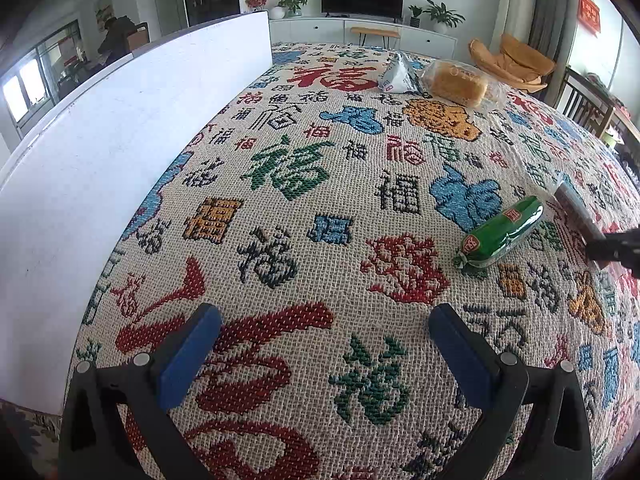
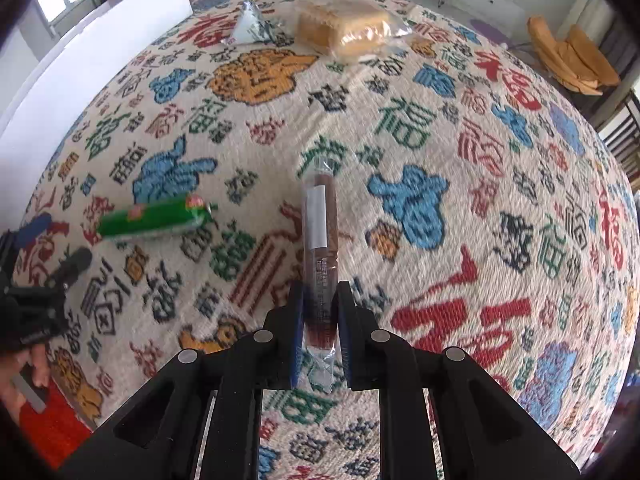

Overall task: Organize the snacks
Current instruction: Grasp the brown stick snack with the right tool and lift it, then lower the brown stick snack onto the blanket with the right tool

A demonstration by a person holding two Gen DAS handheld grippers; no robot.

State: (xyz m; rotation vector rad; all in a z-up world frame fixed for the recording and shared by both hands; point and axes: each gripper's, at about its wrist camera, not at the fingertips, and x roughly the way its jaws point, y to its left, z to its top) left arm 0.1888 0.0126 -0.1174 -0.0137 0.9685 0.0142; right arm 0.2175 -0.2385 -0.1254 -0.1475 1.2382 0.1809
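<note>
The right gripper (image 2: 318,308), clamped on the brown stick (image 2: 319,232) near its lower end, should keep it level and set it beside the green sausage (image 2: 154,218) mid-table (image 2: 460,128), while the left gripper (image 1: 324,340) hovers, jaws spread, nearby.

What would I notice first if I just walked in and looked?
Probably the bright tablecloth covered in red, blue and green characters. Next, the right tool pinching a brown sausage stick in a clear wrapper, pointing away from it. A green sausage lies on the cloth nearby, and a pack of bread sits at the far end.
</note>
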